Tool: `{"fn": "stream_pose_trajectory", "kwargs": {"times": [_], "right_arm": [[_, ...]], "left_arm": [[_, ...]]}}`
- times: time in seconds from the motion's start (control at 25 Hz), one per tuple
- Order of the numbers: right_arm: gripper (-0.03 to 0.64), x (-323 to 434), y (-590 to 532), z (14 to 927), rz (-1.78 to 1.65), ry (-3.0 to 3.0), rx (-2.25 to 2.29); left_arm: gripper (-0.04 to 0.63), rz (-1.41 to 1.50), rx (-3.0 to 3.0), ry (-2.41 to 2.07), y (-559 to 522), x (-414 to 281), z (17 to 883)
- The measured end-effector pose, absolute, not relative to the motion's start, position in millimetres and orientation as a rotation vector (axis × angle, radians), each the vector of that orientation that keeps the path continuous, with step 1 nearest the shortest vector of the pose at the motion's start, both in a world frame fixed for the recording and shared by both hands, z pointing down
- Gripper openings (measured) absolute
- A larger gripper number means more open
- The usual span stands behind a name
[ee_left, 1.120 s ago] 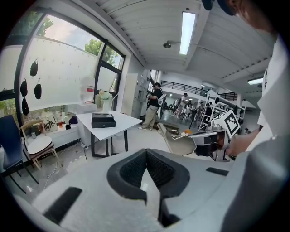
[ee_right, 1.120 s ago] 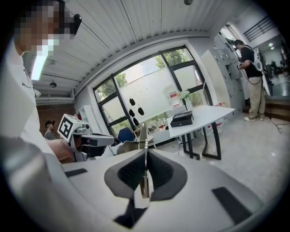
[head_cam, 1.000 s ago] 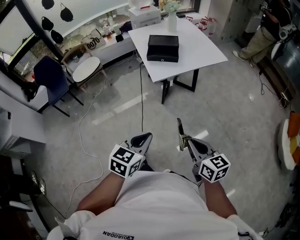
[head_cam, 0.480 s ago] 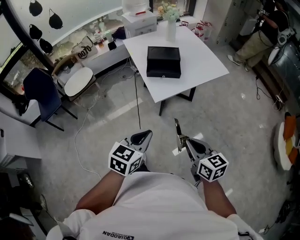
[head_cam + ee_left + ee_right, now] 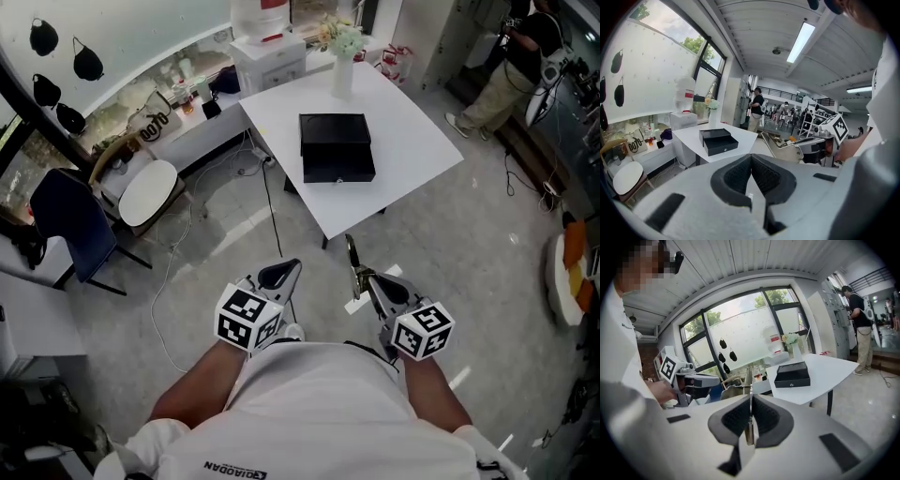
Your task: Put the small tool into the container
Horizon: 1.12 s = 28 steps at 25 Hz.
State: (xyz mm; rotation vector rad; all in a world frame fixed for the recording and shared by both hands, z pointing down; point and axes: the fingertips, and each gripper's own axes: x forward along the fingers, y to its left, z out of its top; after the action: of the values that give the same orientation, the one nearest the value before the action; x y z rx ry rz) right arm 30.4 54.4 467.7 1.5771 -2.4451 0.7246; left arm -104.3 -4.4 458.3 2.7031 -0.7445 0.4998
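A black box (image 5: pixel 336 147), the container, lies on a white table (image 5: pixel 412 131) ahead of me; its lower part looks drawn out toward me. My right gripper (image 5: pixel 368 279) is shut on a thin metal tool (image 5: pixel 352 257) that sticks up and forward from its jaws. In the right gripper view the tool (image 5: pixel 749 394) stands edge-on between the closed pads, with the black box (image 5: pixel 792 375) far beyond. My left gripper (image 5: pixel 284 273) is shut with nothing in it. Both grippers hang over the floor, short of the table. The left gripper view shows the box (image 5: pixel 718 140) and the right gripper (image 5: pixel 806 149).
A white vase of flowers (image 5: pixel 342 58) stands at the table's far edge. A dark blue chair (image 5: pixel 64 225) and a round white stool (image 5: pixel 150 192) are to the left, with cables (image 5: pixel 178 281) on the floor. A person (image 5: pixel 511 61) stands at the far right.
The table and black box have come nearer and lower in the head view as I moved toward them. Both grippers keep their pose, the right still holding the tool.
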Motion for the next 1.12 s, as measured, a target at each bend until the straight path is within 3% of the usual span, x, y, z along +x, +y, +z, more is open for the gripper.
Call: {"fn": "stream_pose_trajectory", "kwargs": {"times": [0.36,1.12], "right_arm": [[0.009,23,19,468,0.72,-2.379,1.64],[0.009,100,-120,468,0.698,-2.471,1.47]], "left_arm": [[0.009,0.507,2.684,-0.665,-45,-112,474],[0.009,0.52,2.614,-0.805,-161,-37,479]]}}
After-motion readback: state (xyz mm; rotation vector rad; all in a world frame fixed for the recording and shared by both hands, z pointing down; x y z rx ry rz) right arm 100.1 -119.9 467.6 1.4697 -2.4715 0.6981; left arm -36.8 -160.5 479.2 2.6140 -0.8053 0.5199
